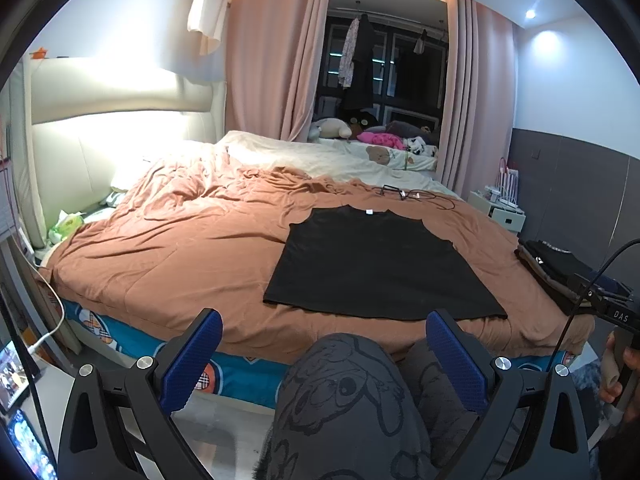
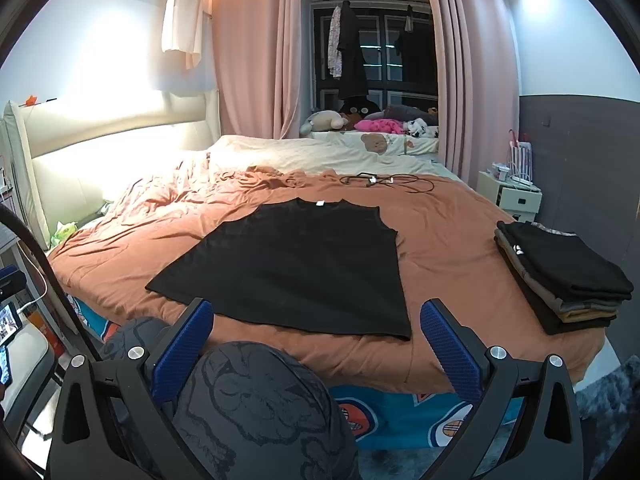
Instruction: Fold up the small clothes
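Black shirt (image 2: pixel 292 268) flat on brown duvet (image 2: pixel 448 216), folded pile (image 2: pixel 560 272) right of shirt; left gripper (image 1: pixel 324 356), right gripper (image 2: pixel 316 344) fingers apart, short of shirt hem (nothing held); advise pinching hem corners evenly

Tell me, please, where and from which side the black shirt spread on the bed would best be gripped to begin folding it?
The black shirt lies flat on the brown cover, collar away, hem toward the bed's near edge. Probably pinch the two near hem corners, coming low from the near edge: left gripper on the left corner, right gripper on the right. Both are open, short of the cloth, and those corners lie flat and unobstructed.
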`<action>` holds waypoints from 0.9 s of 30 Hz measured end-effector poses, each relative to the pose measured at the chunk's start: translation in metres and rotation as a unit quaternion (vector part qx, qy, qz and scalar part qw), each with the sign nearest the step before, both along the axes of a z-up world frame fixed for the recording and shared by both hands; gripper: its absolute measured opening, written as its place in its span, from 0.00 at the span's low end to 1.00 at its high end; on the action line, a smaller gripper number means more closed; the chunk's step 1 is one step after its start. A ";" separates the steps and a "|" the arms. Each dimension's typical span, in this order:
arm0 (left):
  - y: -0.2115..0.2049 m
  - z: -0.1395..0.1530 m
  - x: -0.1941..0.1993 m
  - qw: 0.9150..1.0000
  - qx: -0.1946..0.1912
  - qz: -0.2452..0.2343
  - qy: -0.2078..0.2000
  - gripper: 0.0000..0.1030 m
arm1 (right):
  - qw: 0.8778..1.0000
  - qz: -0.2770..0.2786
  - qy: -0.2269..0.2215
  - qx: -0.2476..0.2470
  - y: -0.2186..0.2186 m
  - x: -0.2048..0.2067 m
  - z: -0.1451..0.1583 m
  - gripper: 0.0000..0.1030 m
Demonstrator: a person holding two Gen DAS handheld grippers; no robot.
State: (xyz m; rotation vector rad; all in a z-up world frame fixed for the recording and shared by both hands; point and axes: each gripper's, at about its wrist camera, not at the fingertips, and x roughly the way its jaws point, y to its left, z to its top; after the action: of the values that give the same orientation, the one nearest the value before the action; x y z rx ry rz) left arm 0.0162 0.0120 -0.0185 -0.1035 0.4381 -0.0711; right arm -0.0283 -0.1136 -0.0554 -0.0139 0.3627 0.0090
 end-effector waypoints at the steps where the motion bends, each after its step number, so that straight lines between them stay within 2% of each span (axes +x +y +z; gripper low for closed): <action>1: -0.001 0.000 0.002 1.000 0.000 -0.001 0.001 0.99 | 1.000 -0.001 0.001 0.001 -0.001 0.001 -0.001 1.00; 17: -0.001 -0.018 0.060 0.999 -0.006 -0.015 0.036 0.98 | 0.998 -0.034 0.037 0.029 -0.026 0.048 -0.007 1.00; 21: 0.001 -0.027 0.085 0.998 -0.009 -0.018 0.054 0.93 | 0.997 -0.041 0.050 0.042 -0.035 0.065 -0.008 1.00; 27: 0.015 -0.045 0.126 0.995 -0.030 -0.010 0.095 0.79 | 0.995 -0.049 0.067 0.054 -0.042 0.091 -0.009 1.00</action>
State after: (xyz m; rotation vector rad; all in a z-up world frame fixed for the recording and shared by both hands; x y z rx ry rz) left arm 0.1420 0.0267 -0.0633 -0.1655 0.6276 -0.0946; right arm 0.0630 -0.1559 -0.0643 0.1115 0.4973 -0.0684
